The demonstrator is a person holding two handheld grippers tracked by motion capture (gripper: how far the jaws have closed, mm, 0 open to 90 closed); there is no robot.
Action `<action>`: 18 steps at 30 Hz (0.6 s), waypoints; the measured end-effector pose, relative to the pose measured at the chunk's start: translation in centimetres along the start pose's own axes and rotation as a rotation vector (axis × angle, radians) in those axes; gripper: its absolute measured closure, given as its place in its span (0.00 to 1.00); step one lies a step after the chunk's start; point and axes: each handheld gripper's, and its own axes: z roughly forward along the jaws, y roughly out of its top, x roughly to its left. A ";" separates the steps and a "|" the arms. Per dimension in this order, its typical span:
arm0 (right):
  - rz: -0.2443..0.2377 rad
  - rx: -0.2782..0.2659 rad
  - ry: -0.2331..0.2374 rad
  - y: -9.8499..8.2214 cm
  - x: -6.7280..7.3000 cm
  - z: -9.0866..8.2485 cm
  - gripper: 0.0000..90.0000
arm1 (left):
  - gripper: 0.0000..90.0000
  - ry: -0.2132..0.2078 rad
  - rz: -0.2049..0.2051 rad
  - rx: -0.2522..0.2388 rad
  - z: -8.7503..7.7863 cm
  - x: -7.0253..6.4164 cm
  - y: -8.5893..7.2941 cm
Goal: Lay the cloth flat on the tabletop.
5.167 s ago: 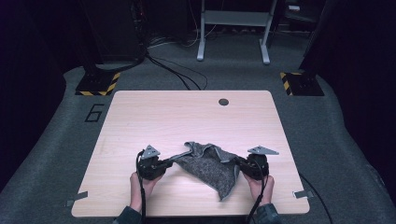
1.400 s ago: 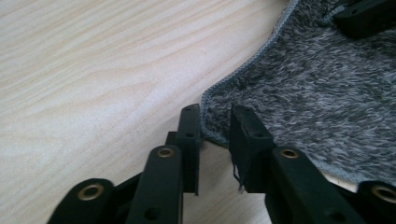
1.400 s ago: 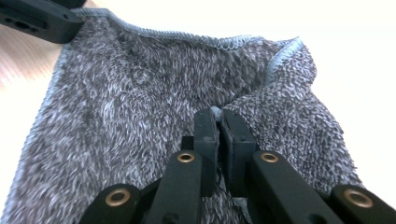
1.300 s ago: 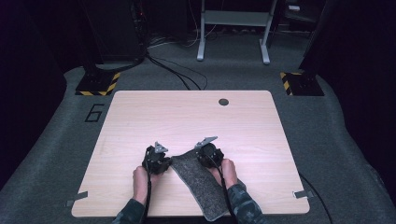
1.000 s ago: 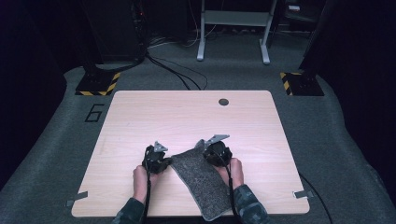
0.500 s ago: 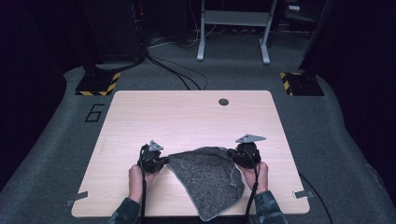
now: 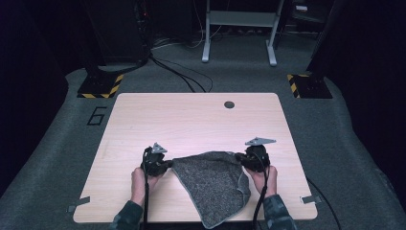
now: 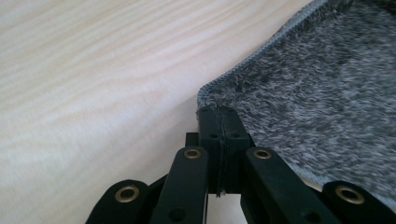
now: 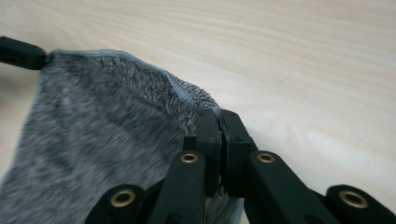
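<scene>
I keep the left gripper point(image 7: 165, 164) and the right gripper point(image 7: 242, 159) clamped on two corners of the grey fluffy cloth point(image 7: 210, 184), so it spreads flat near the table's front edge.

A light wood-grain table point(image 7: 201, 124) occupies the centre of the frame, with a dark round grommet point(image 7: 229, 104) near its far edge. Grey carpet point(image 7: 354, 163) surrounds it, marked with a dark numeral "6" point(image 7: 97, 115) at left. Black-and-yellow striped floor plates sit at upper left point(image 7: 100, 86) and upper right point(image 7: 309, 86). Black cables point(image 7: 177, 72) run across the floor. A grey metal frame point(image 7: 239, 28) stands at upper centre. The far room lies in deep shadow.
</scene>
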 end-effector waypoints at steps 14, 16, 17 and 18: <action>-0.198 -0.203 -0.170 17.6 -1.2 -2.8 0.98 | 1.00 0.249 0.149 -0.267 -9.8 4.3 17.4; -0.225 -0.238 -0.170 18.3 -0.7 -4.1 0.98 | 1.00 0.270 0.183 -0.309 -11.5 3.4 17.8; -0.246 -0.282 -0.162 18.6 0.0 -5.5 0.98 | 1.00 0.281 0.207 -0.321 -12.3 2.9 17.7; -0.257 -0.303 -0.151 18.4 0.2 -6.3 0.98 | 1.00 0.276 0.228 -0.343 -13.1 1.9 16.9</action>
